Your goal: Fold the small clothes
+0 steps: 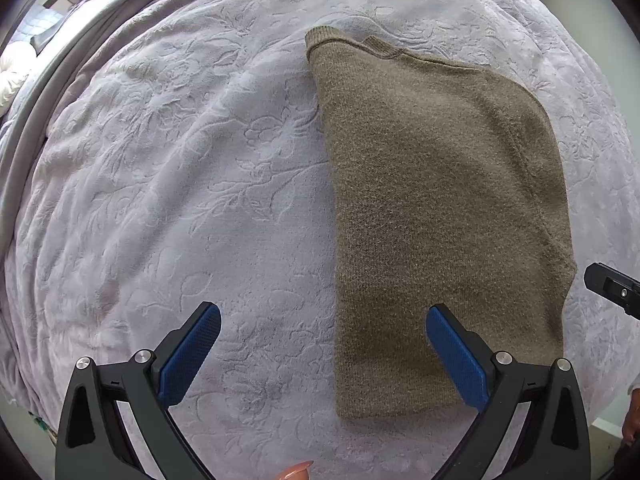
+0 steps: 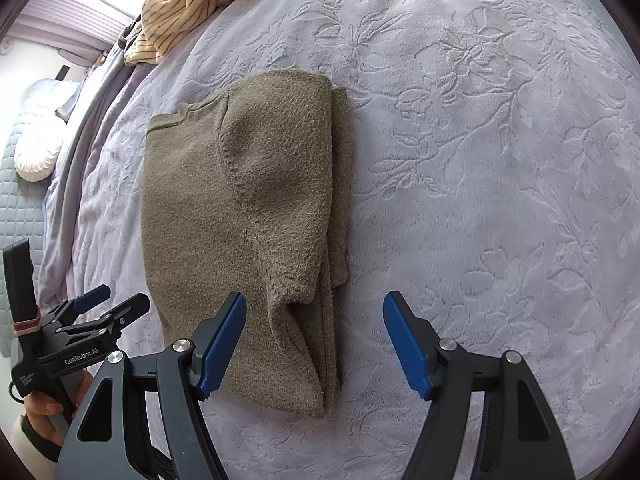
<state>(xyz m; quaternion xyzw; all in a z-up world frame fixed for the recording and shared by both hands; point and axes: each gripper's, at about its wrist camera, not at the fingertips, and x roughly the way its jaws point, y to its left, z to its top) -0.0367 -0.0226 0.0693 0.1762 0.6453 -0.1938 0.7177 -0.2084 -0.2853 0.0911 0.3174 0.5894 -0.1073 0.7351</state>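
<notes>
A bedroom in a home. The whole work surface is a bed spread with a lilac blanket (image 2: 480, 160), plush and embossed with flowers and leaves. At ten o'clock in the right wrist view a grey quilted headboard or mattress side (image 2: 20, 200) stands beside the bed, with a white ruffled pillow (image 2: 38, 160) against it. Pale curtains (image 2: 76, 8) hang at eleven o'clock, daylight coming through. Loose laundry, a cream striped garment (image 2: 180, 4) among it, is heaped at twelve o'clock, and a folded brown sweater (image 2: 240, 220) lies on the blanket.
</notes>
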